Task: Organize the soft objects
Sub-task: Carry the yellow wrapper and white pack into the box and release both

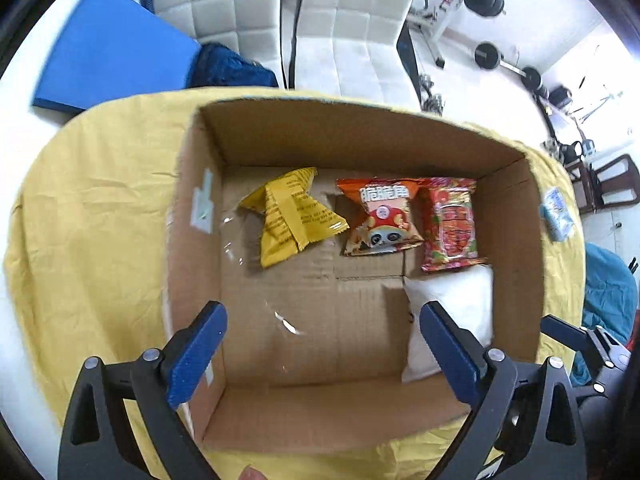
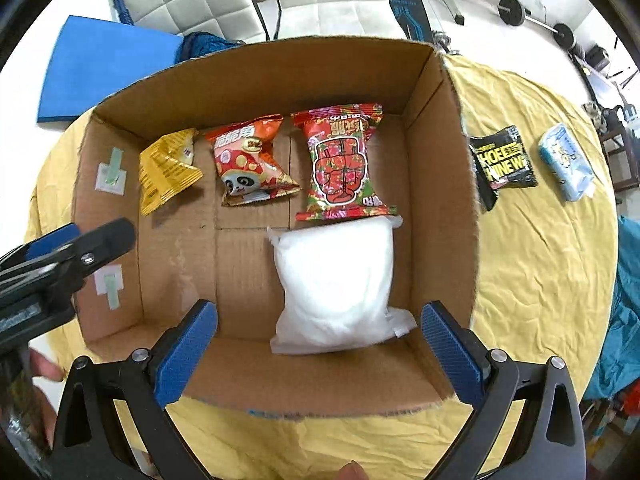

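Cardboard box (image 2: 440,200) sits open on the yellow-clothed worktop (image 2: 540,280). Along its far wall lie a yellow packet (image 2: 168,168), a panda snack bag (image 2: 248,160) and a red packet (image 2: 344,160); a white pouch (image 2: 336,284) fills the near right. The near-left floor is bare. Both the left tongs (image 1: 320,344) and right tongs (image 2: 320,340) hang wide open, empty. A black packet (image 2: 502,164) and a pale blue packet (image 2: 564,164) lie outside the right wall.

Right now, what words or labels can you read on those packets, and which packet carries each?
"脆脆角": orange panda packet in the box.
"HOE" over "HINE W", cut off at both ends: black packet on the yellow cloth.
Red packet: large characters, too distorted to read.
Yellow packet: fine print, too small.
Blue packet: blurred.
White bag: no text.
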Available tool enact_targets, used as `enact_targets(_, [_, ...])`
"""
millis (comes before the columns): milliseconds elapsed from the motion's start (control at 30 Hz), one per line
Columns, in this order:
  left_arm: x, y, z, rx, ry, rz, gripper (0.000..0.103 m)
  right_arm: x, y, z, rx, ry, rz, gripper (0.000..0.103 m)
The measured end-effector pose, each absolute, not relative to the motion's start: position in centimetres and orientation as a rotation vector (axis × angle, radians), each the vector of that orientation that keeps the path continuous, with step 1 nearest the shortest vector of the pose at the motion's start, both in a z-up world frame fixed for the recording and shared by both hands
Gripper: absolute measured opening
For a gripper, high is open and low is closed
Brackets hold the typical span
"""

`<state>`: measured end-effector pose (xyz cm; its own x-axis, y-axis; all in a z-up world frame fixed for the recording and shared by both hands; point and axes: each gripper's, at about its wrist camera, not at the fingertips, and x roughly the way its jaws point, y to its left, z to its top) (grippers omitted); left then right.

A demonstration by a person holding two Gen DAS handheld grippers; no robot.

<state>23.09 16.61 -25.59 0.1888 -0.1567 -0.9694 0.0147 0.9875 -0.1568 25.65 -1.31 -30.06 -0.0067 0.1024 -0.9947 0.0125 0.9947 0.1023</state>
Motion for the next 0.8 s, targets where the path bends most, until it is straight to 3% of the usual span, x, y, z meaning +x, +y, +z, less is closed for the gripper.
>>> enact_targets(400, [17.6,14.9,-18.4,-0.042,1.217,-0.094,0.099,18.5,-2.9,-24.3,0.08,1.432,0.111,0.103])
enact_targets(800, [14.4,13.5,-15.0,-0.032,1.173,-0.079,0.099,14.6,-5.0,-17.1,0.103,1.319,0.145,0.103])
